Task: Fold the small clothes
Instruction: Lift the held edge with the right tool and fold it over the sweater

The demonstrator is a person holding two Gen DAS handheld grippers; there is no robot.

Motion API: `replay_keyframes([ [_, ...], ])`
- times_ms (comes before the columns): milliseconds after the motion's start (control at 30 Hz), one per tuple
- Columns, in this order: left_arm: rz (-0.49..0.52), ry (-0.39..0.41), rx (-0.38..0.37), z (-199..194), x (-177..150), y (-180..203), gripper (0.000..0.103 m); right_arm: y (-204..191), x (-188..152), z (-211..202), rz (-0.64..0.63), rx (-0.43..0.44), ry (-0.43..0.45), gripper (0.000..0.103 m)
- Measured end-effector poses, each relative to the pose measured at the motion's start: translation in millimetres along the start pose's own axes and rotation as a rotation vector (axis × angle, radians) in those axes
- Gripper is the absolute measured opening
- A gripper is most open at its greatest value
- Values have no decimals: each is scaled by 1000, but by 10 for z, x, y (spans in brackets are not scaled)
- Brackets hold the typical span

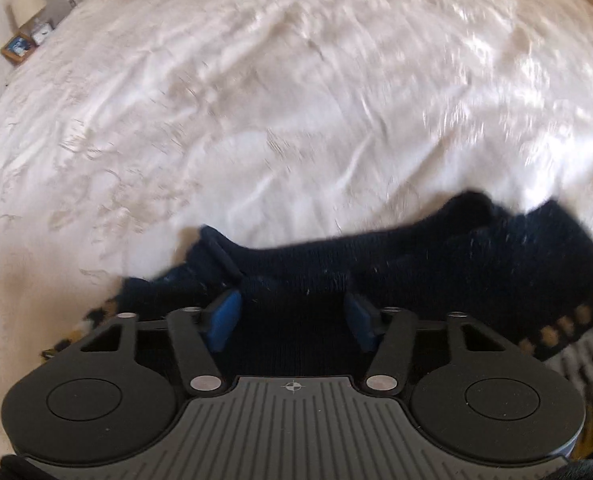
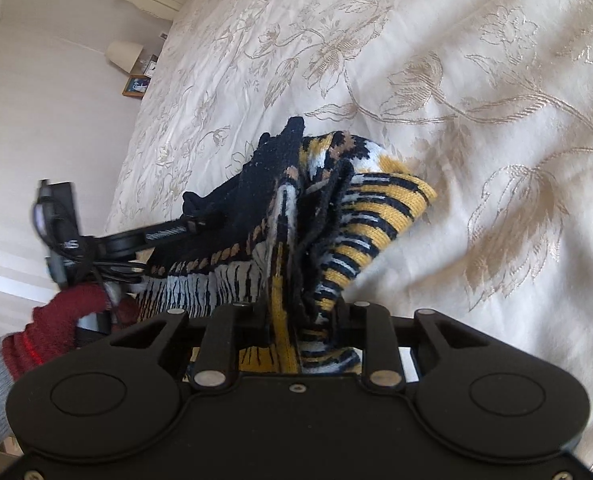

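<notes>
Nearby, lamp (image 2: 125, 55) and picture frame (image 2: 136, 85) bedside.

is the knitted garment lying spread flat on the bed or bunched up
Bunched up. The knitted garment is lifted off the bedspread, gathered in folds between the right gripper and the left gripper.

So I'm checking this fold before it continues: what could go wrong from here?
1. The right gripper pinches a thick bunch of the black, yellow and white knitted garment; layers may slip out unevenly.
2. The left gripper has only dark knit between its blue pads, which look apart; that edge may drop.
3. The garment hangs crumpled above the cream embroidered bedspread, so it may land creased.
</notes>
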State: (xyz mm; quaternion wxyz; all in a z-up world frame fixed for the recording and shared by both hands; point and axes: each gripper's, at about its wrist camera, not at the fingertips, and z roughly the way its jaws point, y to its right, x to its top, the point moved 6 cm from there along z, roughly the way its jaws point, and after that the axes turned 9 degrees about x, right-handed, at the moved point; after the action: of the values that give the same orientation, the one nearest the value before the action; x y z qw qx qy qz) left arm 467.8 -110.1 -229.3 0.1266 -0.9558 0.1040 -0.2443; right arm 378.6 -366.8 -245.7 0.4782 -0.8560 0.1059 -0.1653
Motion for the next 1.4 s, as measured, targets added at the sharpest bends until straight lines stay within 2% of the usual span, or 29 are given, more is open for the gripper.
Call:
replay_keyframes([
  [100, -18, 44, -15, -249, -64, -58, 52, 12, -6, -33, 3, 5, 0, 36],
  [200, -14, 36, -39, -359, -203, -28, 52, -4, -9, -36, -5, 4, -1, 36],
  [333, 60, -48, -25, -175, -418, 123, 53, -39, -5, -22, -15, -7, -2, 36],
  [433, 96, -43, -3, -78, -447, 197, 55, -72, 3, -8, -24, -16, -6, 36],
  [500, 63, -52, -11, -131, -426, 149, 53, -101, 9, -5, -28, -26, -9, 36],
  [600, 11, -14, -16, -329, -440, 38, 52, -156, 11, -6, -36, -32, -9, 36],
  [767, 12, 17, -49, -675, -738, 18, 52, -216, 1, 9, -31, -49, -4, 35],
  [933, 92, -49, -64, -513, -1094, 157, 52, -316, 10, 9, -44, -88, 6, 35],
  [1033, 78, -56, -100, -435, -1079, 129, 52, -439, 1, 20, -65, -129, 11, 34],
  [1100, 49, -49, -135, -457, -1014, 36, 51, -548, -5, 23, -82, -161, 23, 34],
  [1233, -31, 18, -175, -610, -922, -370, 50, -863, -23, 44, -125, -222, 52, 33],
  [1400, -115, 78, -221, -850, -977, -963, 50, -1385, -72, 180, -169, -265, 76, 32],
])
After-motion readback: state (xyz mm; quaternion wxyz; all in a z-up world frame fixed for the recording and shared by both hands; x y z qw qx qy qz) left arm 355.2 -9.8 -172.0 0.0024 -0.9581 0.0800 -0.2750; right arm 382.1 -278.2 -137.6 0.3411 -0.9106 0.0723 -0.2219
